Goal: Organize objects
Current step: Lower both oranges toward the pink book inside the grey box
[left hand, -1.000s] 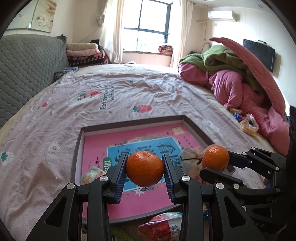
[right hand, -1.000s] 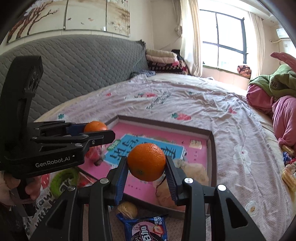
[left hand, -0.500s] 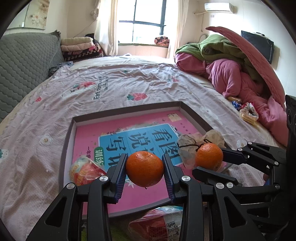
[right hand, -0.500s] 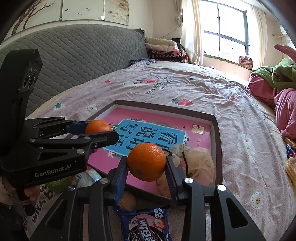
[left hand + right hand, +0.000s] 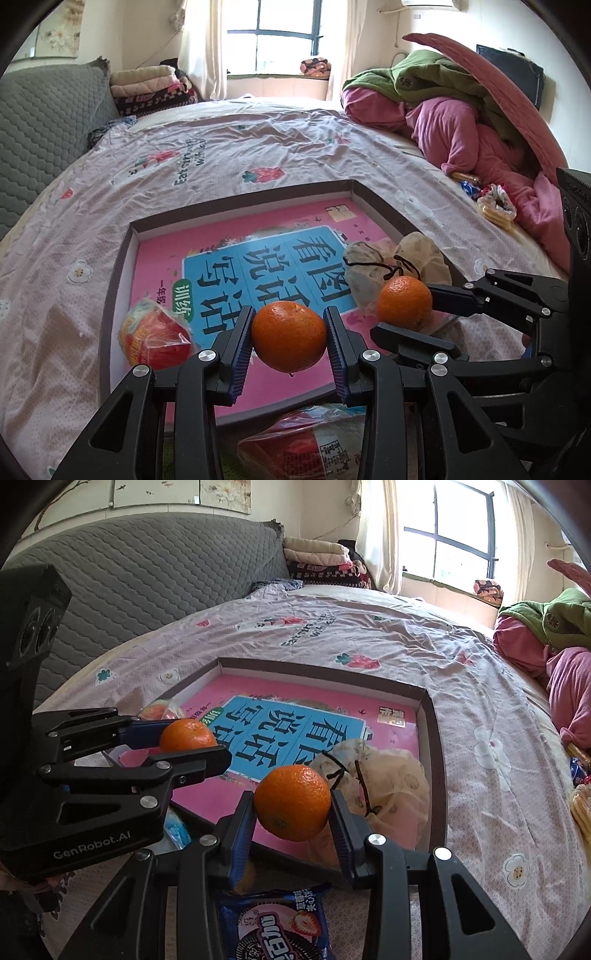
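Observation:
My left gripper (image 5: 289, 341) is shut on an orange (image 5: 289, 336), held above the near edge of a shallow box (image 5: 110, 295) with a pink printed floor. My right gripper (image 5: 293, 806) is shut on a second orange (image 5: 292, 802), above the box's near right part. Each gripper shows in the other view: the right one (image 5: 404, 308) with its orange (image 5: 403, 302), the left one (image 5: 186, 738) with its orange (image 5: 187, 734). Inside the box lie a red wrapped snack (image 5: 153, 338) at the near left and a cream drawstring pouch (image 5: 388, 775) at the right.
The box rests on a pink-lilac bedsheet (image 5: 240, 147). A blue cookie packet (image 5: 273, 926) and a red packet (image 5: 306, 443) lie in front of the box. Piled pink and green bedding (image 5: 461, 122) sits at the right, a grey quilted headboard (image 5: 140, 572) at the left.
Both grippers have sunk and tilted a little toward the box, so it looks larger and nearer. The oranges stay gripped, and the wrapped snack and pouch have not moved.

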Action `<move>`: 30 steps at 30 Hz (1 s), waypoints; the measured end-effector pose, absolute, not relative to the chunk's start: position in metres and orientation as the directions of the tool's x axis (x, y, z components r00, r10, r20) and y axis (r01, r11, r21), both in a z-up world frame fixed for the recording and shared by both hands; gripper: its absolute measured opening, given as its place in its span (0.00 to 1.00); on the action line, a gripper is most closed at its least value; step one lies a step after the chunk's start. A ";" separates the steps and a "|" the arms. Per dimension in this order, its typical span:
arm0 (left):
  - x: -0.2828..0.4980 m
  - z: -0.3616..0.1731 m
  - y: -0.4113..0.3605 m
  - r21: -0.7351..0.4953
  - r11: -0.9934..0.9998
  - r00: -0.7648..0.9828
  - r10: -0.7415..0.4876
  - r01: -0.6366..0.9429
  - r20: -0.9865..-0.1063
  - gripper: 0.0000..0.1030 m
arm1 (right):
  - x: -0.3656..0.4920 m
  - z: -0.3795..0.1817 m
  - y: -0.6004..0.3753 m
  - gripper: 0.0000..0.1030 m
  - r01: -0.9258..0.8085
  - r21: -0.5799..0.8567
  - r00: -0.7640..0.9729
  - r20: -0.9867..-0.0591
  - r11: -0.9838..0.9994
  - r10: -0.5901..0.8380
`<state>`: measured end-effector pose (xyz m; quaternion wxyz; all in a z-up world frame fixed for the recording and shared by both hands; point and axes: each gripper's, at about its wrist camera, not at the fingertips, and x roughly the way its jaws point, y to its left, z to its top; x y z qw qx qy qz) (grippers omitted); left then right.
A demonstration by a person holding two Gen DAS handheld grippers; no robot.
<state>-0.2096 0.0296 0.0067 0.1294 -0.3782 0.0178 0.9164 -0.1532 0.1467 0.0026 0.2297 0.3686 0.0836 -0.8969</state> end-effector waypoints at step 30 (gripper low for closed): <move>-0.225 -0.022 0.028 -0.138 -0.961 -0.598 0.259 -0.241 -0.759 0.38 | -0.178 -0.011 0.156 0.39 0.427 0.006 -0.601 -0.745 -0.904 -0.288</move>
